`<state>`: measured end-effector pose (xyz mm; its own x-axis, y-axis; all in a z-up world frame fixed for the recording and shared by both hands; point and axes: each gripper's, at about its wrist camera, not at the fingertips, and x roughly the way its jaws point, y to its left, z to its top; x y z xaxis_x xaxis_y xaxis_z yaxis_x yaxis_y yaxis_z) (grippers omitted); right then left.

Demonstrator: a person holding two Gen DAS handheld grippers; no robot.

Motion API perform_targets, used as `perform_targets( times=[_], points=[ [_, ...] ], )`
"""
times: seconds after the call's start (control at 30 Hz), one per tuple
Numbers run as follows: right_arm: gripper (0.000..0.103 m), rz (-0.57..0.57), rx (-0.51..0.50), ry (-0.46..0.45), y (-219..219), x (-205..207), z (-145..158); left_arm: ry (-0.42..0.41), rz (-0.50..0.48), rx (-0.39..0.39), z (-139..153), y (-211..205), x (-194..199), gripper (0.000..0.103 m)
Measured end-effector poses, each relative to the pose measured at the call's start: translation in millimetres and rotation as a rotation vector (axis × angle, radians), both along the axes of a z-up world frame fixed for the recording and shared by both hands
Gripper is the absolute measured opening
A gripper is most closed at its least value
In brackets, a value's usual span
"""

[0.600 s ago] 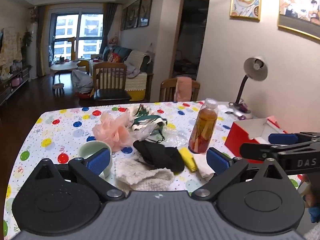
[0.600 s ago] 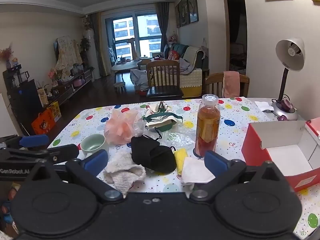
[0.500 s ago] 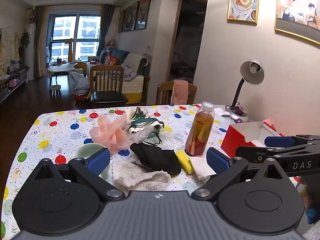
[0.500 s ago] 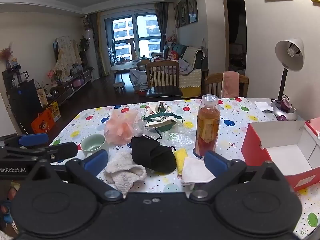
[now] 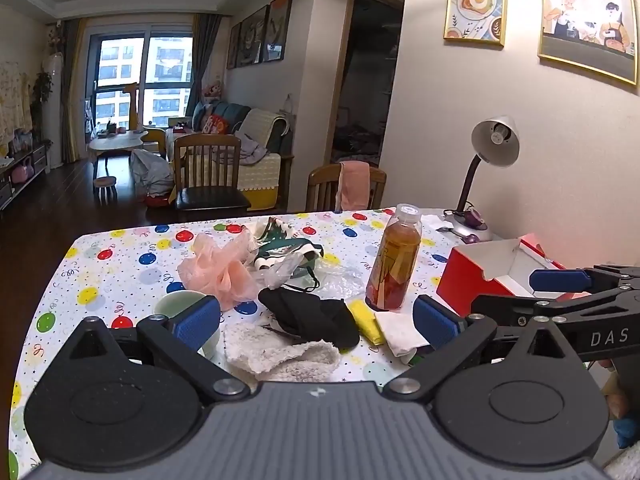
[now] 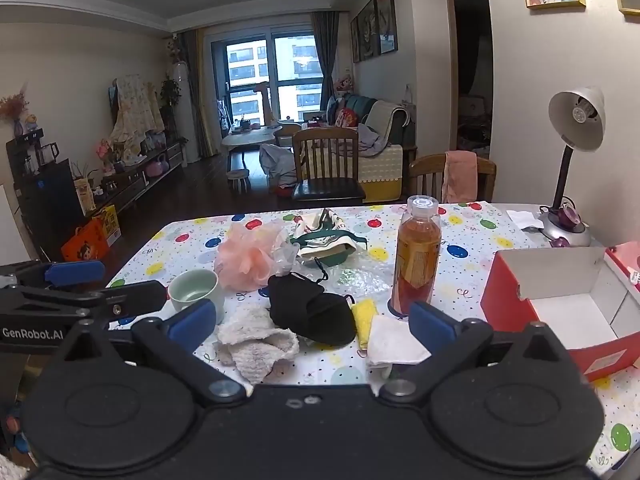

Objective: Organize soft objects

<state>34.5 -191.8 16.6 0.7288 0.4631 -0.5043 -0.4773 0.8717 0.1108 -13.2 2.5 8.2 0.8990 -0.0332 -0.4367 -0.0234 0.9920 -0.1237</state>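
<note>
On table [image 5: 100,280] with coloured dots: 1 heap of soft things, near front edge. Black fabric piece [image 5: 312,314] at middle of heap, partly over fluffy beige cloth [image 5: 280,354] lying closest to cameras. Pink mesh puff [image 5: 220,270] behind, to the left, touching pale green cup [image 5: 176,304]. Green-and-white pouch [image 5: 288,250] further back, beside crumpled clear plastic [image 5: 340,278]. Yellow sponge [image 5: 364,320] and white folded cloth [image 5: 400,332] just right of black piece, at foot of upright bottle [image 5: 394,264] with amber drink. Red box [image 6: 560,304] standing open on right side of table, white inside, apart from heap. Desk lamp [image 6: 572,160] at far right corner.

Left gripper [image 5: 316,322] low before heap, blue pads far apart, nothing between, touching nothing. Right gripper [image 6: 312,322] likewise spread wide and empty, aimed at same heap, fluffy cloth and black piece seen between its pads [image 6: 192,326]. Both tilted slightly downward, side by side, each visible at edge of the other view.
</note>
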Motion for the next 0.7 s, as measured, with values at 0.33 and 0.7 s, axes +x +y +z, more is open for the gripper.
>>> perform_targets(
  times=[0.33, 0.7],
  points=[
    [0.103, -0.035, -0.002, -0.014, -1, -13, 4, -0.033, -0.029, 0.004, 4, 0, -7, 0.103],
    [0.103, -0.041, 0.001, -0.011, -3, -15, 1, -0.033, -0.015, 0.005, 5, 3, -11, 0.103]
  ],
)
